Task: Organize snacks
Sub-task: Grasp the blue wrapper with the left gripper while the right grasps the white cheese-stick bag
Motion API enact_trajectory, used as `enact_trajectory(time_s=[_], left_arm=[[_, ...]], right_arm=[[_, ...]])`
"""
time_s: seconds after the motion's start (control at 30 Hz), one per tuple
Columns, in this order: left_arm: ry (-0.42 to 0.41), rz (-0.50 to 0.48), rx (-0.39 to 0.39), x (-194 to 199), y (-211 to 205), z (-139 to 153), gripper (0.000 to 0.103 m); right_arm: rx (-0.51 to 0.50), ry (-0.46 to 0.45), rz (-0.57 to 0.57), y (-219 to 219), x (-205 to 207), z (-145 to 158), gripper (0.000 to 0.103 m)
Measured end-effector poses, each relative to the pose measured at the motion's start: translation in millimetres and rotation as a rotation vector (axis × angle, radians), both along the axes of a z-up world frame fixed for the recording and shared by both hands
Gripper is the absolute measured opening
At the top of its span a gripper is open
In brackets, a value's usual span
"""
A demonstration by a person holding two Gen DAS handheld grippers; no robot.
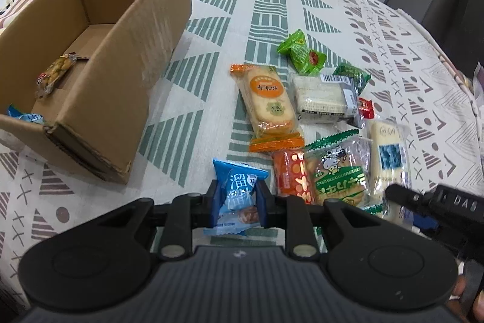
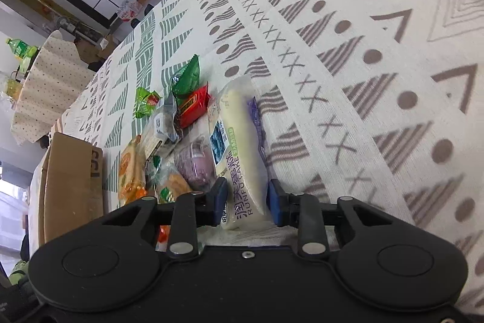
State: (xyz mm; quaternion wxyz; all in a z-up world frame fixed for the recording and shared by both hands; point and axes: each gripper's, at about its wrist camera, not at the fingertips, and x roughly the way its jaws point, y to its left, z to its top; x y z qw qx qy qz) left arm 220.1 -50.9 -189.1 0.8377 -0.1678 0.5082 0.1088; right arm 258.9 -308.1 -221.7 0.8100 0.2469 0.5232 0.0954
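My left gripper point(image 1: 237, 203) is shut on a blue snack packet point(image 1: 237, 196) and holds it just above the cloth. An open cardboard box point(image 1: 127, 56) stands to the left with a yellow snack point(image 1: 56, 71) inside. My right gripper point(image 2: 246, 200) has its jaws on both sides of a white Runfu cake packet point(image 2: 242, 141) lying on the cloth; this packet also shows in the left wrist view point(image 1: 390, 159). A pile of snacks lies between: an orange cracker pack point(image 1: 267, 102), a green cow-print pack point(image 1: 335, 171), a green candy point(image 1: 302, 52).
A patterned tablecloth point(image 2: 363, 80) covers the table. A second blue wrapper point(image 1: 25, 115) lies at the box's near left edge. The box also shows in the right wrist view point(image 2: 72, 186). Chairs and room clutter stand beyond the table's far edge.
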Motion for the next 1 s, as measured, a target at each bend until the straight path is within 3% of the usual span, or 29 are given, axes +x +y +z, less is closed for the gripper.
enact_trajectory(time_s=[0.43, 1.0], left_arm=[[-0.039, -0.002, -0.04, -10, 1, 19, 0.021], [-0.168, 0.01, -0.076, -40, 16, 74, 0.02]], right_arm=[[0.013, -0.052, -0.034, 1, -49, 30, 0.016], [0.054, -0.167, -0.037, 21, -68, 76, 0.014]])
